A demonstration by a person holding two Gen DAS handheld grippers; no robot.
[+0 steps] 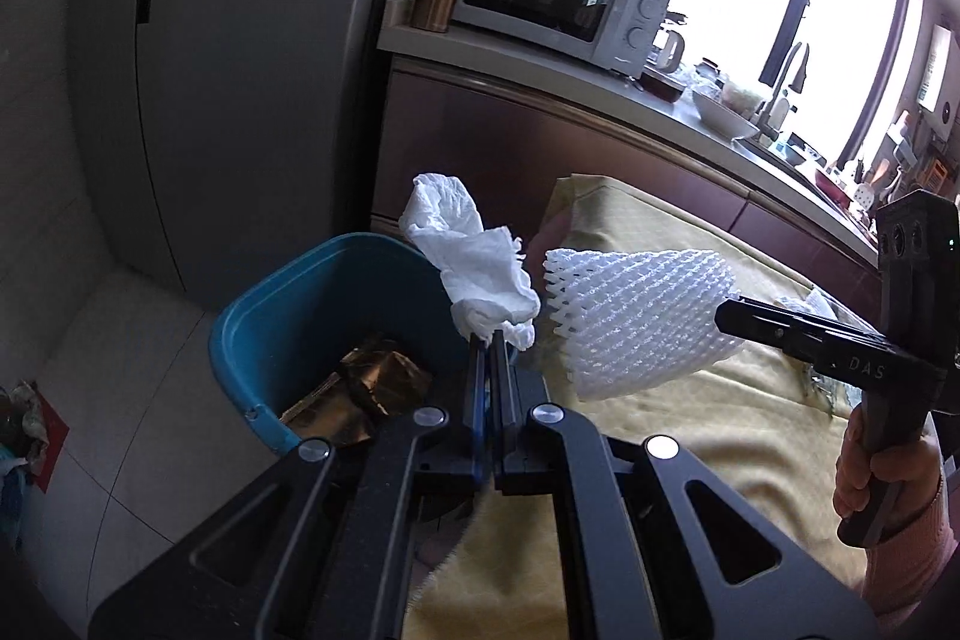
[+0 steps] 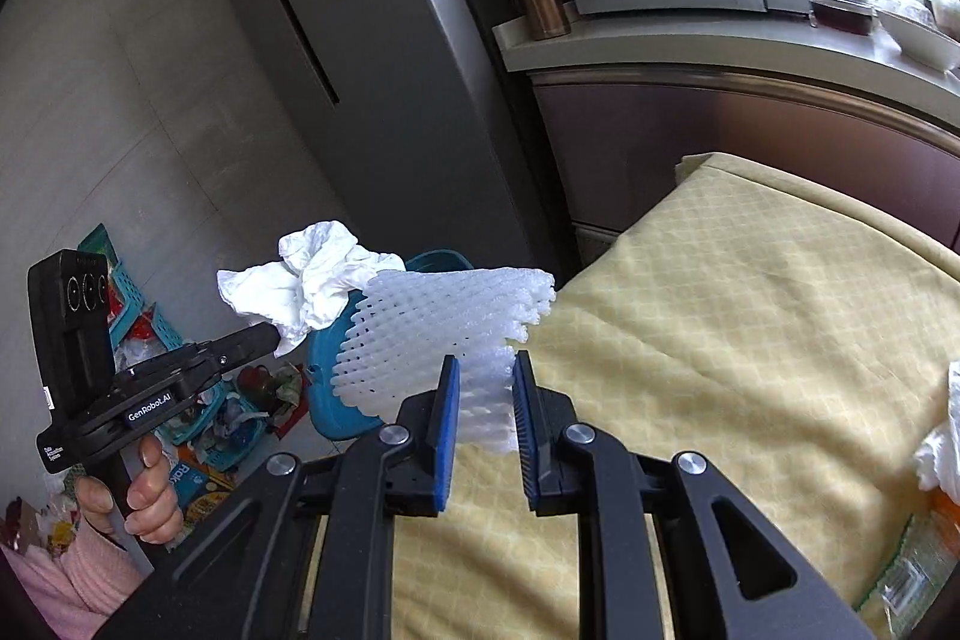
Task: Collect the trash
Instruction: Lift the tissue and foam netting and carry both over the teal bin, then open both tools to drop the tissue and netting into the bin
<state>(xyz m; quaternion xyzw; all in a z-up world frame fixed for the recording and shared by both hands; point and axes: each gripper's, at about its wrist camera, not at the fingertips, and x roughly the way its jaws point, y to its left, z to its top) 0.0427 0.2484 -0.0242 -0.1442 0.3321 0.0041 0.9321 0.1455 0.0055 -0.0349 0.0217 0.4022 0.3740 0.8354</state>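
Left wrist view shows the left tool [image 1: 489, 340] at lower centre, clenched on a crumpled white tissue [image 1: 474, 268] that hangs over the right rim of a blue bin [image 1: 252, 316]; brown wrappers [image 1: 360, 394] lie inside. Just right of the tissue, the right tool [image 2: 487, 370] grips a white foam net [image 2: 444, 328] above the yellow cloth [image 2: 750, 328] covering the surface. Right wrist view shows more white paper [image 2: 942, 436] at the right edge.
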